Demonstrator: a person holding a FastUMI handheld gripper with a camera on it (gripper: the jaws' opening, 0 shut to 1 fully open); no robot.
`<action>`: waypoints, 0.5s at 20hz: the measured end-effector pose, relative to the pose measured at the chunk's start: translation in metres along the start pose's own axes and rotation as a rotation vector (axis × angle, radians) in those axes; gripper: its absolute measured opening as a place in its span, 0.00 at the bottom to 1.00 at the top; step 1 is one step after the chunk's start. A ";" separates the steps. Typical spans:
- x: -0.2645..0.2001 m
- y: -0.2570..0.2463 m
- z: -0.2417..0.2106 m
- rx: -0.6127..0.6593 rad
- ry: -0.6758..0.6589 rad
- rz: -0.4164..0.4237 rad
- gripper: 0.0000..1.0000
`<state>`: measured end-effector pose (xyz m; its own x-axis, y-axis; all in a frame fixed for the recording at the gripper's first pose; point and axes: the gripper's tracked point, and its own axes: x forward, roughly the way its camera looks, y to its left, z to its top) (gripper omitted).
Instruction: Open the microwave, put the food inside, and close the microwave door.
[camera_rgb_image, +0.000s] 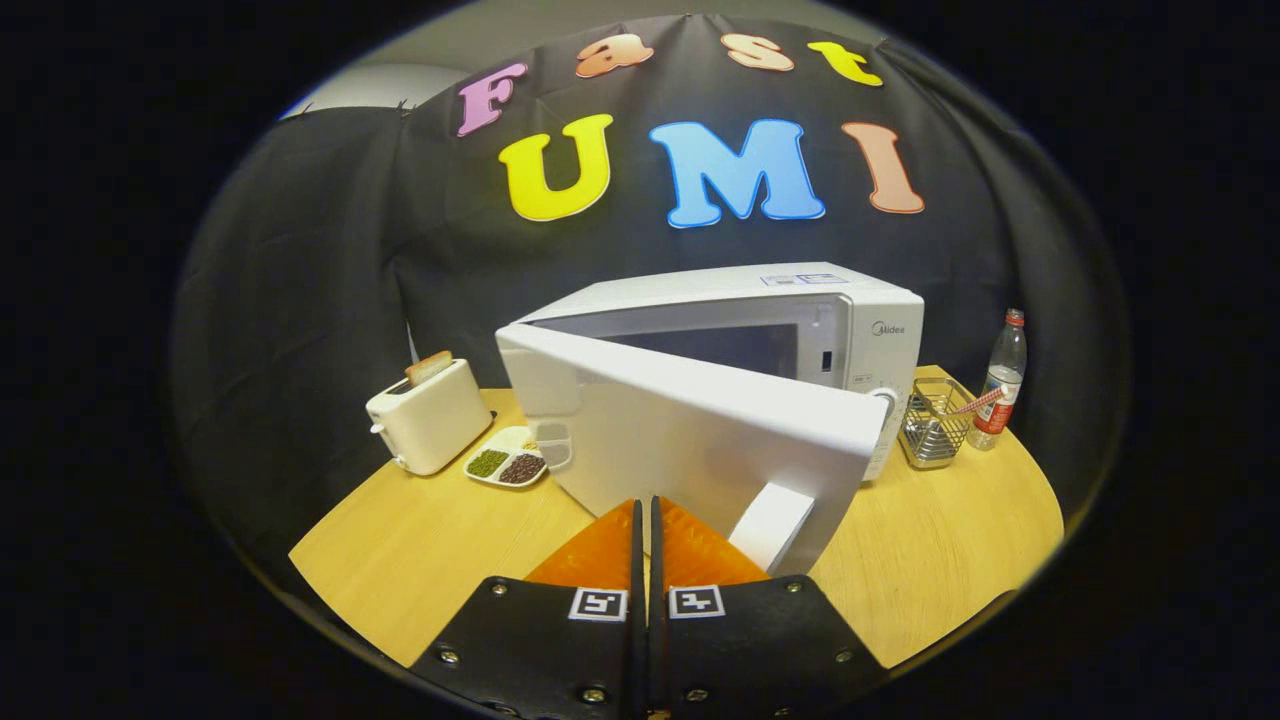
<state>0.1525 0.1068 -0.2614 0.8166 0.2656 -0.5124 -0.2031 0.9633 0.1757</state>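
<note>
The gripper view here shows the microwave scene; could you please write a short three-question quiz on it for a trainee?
1. True or false: the microwave door stands partly open.
2. Are the fingers of the gripper (a) spread wide or (b) closed together, holding nothing?
3. What lies between the toaster and the microwave?

Key: 1 true. 2 b. 3 a divided plate of food.

even overhead light, sharp focus; soft glare on the microwave (740, 330) top and table (420, 550); fisheye bends edges, rim darkens.
</note>
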 end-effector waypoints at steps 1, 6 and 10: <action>0.004 -0.007 0.004 0.005 -0.004 -0.010 0.01; 0.029 -0.036 0.021 0.026 -0.020 -0.057 0.01; 0.049 -0.047 0.034 0.034 -0.035 -0.075 0.01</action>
<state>0.2206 0.0730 -0.2665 0.8475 0.1911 -0.4951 -0.1232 0.9783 0.1667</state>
